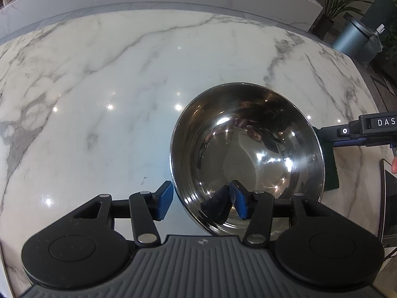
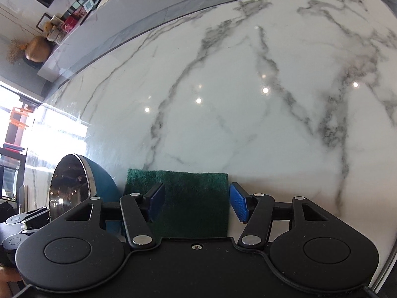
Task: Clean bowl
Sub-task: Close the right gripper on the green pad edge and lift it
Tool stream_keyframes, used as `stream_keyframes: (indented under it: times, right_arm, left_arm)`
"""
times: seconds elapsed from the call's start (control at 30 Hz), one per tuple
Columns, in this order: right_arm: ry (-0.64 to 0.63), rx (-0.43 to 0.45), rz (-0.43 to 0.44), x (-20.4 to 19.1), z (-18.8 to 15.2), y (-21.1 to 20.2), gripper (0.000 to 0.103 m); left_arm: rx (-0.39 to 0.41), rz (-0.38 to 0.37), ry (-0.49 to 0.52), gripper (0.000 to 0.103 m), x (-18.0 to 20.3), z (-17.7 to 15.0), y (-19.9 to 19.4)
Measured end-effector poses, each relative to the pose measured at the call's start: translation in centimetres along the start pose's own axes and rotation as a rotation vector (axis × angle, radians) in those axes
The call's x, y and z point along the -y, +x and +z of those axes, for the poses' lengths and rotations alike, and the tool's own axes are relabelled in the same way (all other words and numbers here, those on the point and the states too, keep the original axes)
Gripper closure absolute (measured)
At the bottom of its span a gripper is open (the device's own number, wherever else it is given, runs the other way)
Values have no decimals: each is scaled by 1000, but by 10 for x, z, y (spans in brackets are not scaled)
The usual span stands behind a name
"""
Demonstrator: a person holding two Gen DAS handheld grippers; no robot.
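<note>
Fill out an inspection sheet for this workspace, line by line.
Surface: white marble countertop, glossy, with grey veins.
Job's things: steel bowl with a teal outside, tipped; green scouring pad flat on the counter beside it.
Clutter: nothing seen on the counter.
Grippers: left gripper straddles the bowl's near rim, one finger inside, one outside, contact unclear; right gripper open over the pad, not pressing it.
Cables: nothing seen.
Surroundings: potted plant, grey bin, shelf of boxes.
</note>
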State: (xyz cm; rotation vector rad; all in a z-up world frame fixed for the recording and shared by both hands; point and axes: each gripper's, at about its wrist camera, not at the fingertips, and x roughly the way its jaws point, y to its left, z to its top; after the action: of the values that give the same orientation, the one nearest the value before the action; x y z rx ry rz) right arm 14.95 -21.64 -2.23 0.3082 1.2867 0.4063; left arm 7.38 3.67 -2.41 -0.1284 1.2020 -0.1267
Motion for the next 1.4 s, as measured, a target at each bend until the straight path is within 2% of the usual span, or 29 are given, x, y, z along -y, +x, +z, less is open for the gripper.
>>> stream_keyframes:
  times: [0.2,0.53,0.7,0.87,0.97,1.03,1.1,1.3,1.4]
  right_arm:
    - [29,-23,34,1,-5,1,47]
    - [153,-50,180,20,-23,-2,44]
    - [130,-53,218,5,-28,-6,43]
    - [32,-82,184,-27,-31,-3,40]
    - [-28,-90,129,-42,-35,1,40]
    - [-55,-92,98,-49,-38,3,46]
    - [-43,-99,100,-49,-39,5,55]
    - [-96,-134,61,-45,-42,5,55]
    - [-153,-179,61,-44,-46,6,55]
  left_arm:
    - [0,-4,6,54,-3,1,1]
    - [-1,-6,8,54,-4,1,-2]
    - [-3,-8,4,54,-3,1,-2]
    - [-4,-9,2,53,-2,0,-1]
    - [-6,-14,-3,52,-3,0,0]
    - [-8,-18,-5,52,-3,0,0]
    - [-11,-21,-5,52,-4,0,1]
    - [-19,-29,-5,52,-5,0,1]
    - [-23,-28,0,52,-5,0,1]
